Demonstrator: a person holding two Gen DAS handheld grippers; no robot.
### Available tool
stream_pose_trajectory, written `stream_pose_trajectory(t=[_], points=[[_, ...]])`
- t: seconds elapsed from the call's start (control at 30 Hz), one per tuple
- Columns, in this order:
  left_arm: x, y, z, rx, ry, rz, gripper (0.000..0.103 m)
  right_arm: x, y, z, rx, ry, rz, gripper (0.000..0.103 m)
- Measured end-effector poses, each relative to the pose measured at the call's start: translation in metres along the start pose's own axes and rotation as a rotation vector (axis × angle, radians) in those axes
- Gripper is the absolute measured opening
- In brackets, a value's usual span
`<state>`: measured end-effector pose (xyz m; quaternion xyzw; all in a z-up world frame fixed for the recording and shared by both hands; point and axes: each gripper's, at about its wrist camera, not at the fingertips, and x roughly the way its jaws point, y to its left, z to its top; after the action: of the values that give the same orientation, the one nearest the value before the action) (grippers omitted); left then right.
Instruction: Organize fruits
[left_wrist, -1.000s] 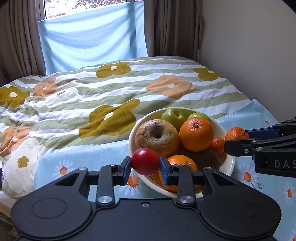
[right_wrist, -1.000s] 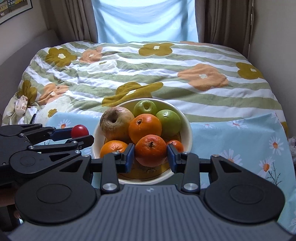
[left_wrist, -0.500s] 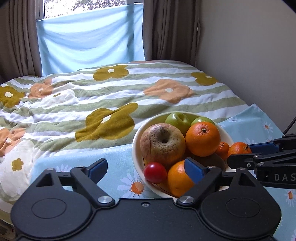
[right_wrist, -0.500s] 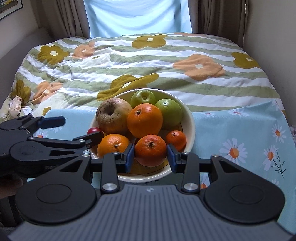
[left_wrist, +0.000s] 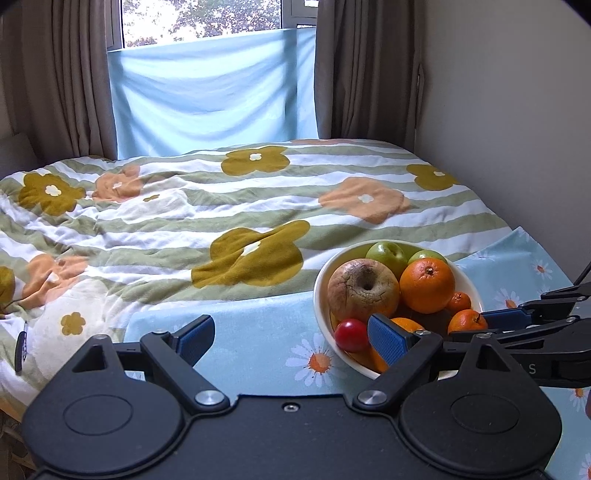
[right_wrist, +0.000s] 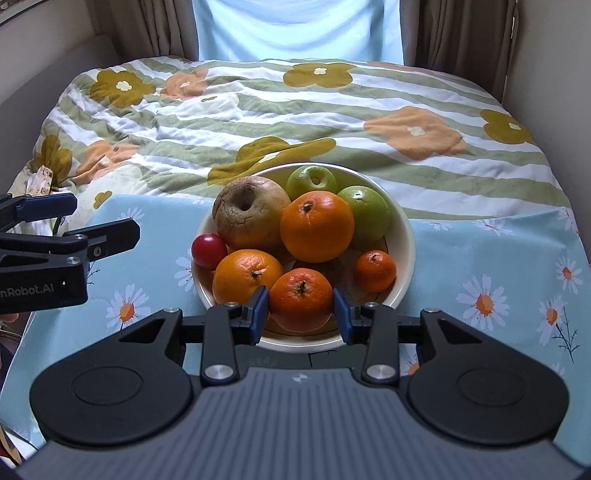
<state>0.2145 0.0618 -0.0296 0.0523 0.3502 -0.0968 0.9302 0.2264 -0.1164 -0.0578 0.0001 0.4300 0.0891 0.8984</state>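
A white bowl (right_wrist: 406, 236) (left_wrist: 320, 295) on the daisy cloth holds a wrinkled brown apple (right_wrist: 251, 216), two green apples, a big orange (right_wrist: 317, 225), another orange (right_wrist: 247, 275) and a small tangerine (right_wrist: 375, 270). A small red fruit (right_wrist: 208, 250) (left_wrist: 351, 334) lies inside the bowl's left rim. My left gripper (left_wrist: 291, 336) (right_wrist: 92, 218) stands open and empty, left of the bowl. Over the bowl's near side, my right gripper (right_wrist: 301, 308) (left_wrist: 487, 326) is shut on an orange (right_wrist: 301, 297) (left_wrist: 466, 320). Whether that orange rests on the bowl I cannot tell.
The bowl sits on a light blue daisy cloth (right_wrist: 487, 266) at the near end of a bed. A striped flowered quilt (right_wrist: 332, 122) covers the bed beyond. A wall (left_wrist: 509, 129) runs along the right; curtains and a window stand at the back.
My left gripper opened and let the red fruit drop into the bowl's left side, then drew back and left. My right gripper, still holding its orange, sank slightly over the bowl.
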Motion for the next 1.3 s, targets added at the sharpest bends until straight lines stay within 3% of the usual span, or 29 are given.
stream_pose_trajectory(t=[0.43, 0.6, 0.7, 1.17, 1.3], points=[[-0.010, 0.005, -0.015, -0.013, -0.022, 0.022, 0.093, 0.010, -0.003, -0.014, -0.007, -0.044, 0.032, 0.055], [-0.019, 0.001, -0.018, -0.017, -0.032, 0.048, 0.093, -0.002, -0.005, -0.017, -0.023, -0.096, 0.057, 0.077], [-0.030, -0.003, -0.018, -0.031, -0.043, 0.056, 0.093, -0.015, -0.006, -0.017, -0.029, -0.112, 0.060, 0.082], [-0.123, -0.056, -0.015, -0.067, -0.145, 0.083, 0.093, -0.140, -0.030, -0.030, -0.057, -0.206, 0.033, 0.083], [-0.151, -0.073, -0.017, -0.078, -0.157, 0.081, 0.093, -0.181, -0.040, -0.043, -0.048, -0.239, -0.010, 0.089]])
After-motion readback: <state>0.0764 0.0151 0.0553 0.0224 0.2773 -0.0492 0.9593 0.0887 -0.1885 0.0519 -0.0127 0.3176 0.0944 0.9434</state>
